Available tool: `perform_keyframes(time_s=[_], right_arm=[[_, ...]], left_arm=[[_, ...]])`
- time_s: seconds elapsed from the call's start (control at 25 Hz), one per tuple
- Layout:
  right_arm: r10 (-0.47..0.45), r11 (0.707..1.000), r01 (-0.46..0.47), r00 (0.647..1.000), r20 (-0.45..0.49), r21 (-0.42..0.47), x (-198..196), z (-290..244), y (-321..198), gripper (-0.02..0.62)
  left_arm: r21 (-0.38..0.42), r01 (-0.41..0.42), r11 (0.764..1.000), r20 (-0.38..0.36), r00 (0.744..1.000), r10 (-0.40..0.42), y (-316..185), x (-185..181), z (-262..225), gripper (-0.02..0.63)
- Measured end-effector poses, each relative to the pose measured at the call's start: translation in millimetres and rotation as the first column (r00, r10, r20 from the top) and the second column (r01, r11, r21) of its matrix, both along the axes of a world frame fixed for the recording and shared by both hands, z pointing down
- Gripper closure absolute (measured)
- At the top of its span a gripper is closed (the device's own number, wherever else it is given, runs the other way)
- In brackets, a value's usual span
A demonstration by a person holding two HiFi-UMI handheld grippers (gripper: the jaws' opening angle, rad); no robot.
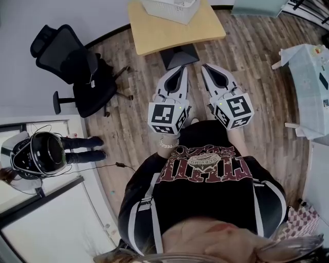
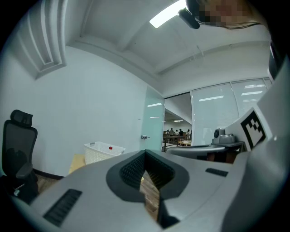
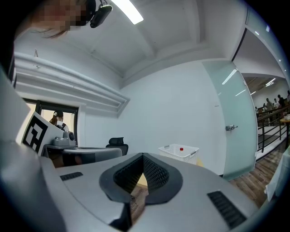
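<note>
You are holding both tools up close in front of your chest, side by side and pointing forward over the brown wood-plank floor [image 1: 128,118]. The left gripper [image 1: 180,68] is showing its ribbed black pads meeting at the tips, with only floor visible through the gap behind them, so it is closed on nothing. The right gripper [image 1: 208,67] is sitting the same way, its jaws together and empty.

Ahead of you, the white slotted plastic basket [image 1: 169,9] is resting on the light wooden table [image 1: 154,31], well apart from both grippers. Both gripper views are showing a small red object [image 3: 181,148] in it; what it is, I cannot tell. Judging from this, no handling is under way: nothing is being gripped or touched. The black mesh office chair [image 1: 77,72] is standing off to your left.
</note>
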State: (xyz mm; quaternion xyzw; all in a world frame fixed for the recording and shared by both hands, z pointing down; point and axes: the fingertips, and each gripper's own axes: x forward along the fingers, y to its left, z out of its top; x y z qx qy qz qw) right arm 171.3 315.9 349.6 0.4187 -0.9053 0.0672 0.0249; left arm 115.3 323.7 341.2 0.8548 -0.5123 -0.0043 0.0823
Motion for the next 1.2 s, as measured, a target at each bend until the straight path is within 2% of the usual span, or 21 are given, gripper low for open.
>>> perform_keyframes(time_s=[0.44, 1.2], right_arm=[[-0.011, 1.000, 0.011, 1.000, 0.009, -0.002, -3.7, 3.0, -24.9, 0.578], [0.072, 0.997, -0.072, 0.997, 0.004, 0.003, -17.7, 1.2, -121.7, 0.578]], left_arm=[[-0.002, 0.006, 1.000, 0.014, 1.000, -0.006, -24.6, -2.6, 3.5, 0.560], [-0.007, -0.085, 0.996, 0.025, 0.996, 0.085, -126.7, -14.8, 5.7, 0.560]])
